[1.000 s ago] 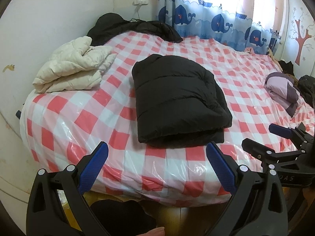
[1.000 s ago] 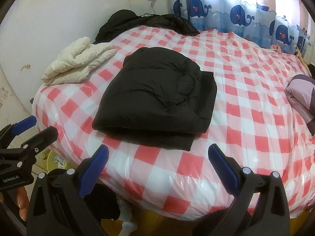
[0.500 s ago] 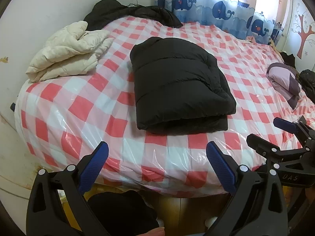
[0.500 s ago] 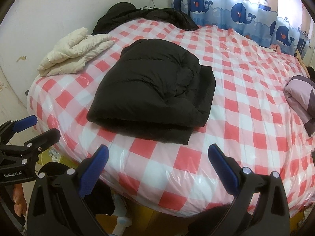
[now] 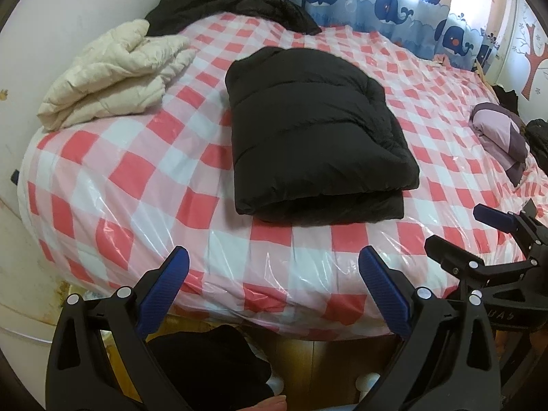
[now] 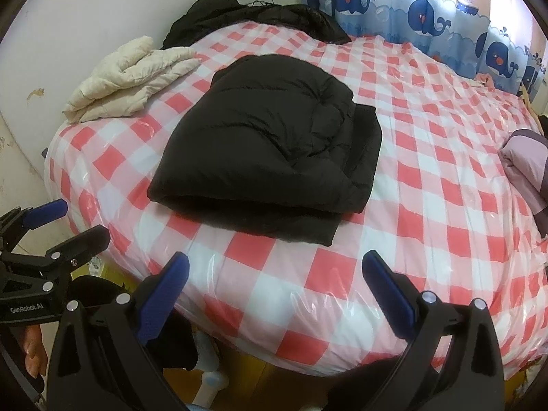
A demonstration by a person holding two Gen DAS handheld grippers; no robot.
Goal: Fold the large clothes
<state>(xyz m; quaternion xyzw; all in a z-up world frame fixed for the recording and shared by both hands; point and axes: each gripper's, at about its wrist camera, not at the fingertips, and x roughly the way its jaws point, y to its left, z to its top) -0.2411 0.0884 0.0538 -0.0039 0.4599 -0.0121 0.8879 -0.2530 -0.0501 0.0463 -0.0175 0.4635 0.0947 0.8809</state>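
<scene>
On checked bed (image 5: 130,178), one folded black jacket (image 5: 315,130), two grippers (image 5: 274,287) (image 6: 274,284) spread wide, empty.

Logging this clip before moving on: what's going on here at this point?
A person holds two grippers at the near edge of a bed with a checked cover. Both the left gripper and the right gripper are open and hold nothing. A black puffer jacket lies folded in a compact bundle mid-bed, untouched. A folded cream jacket sits at the left side, a dark pile at the far end, and a folded purple garment on the right.
</scene>
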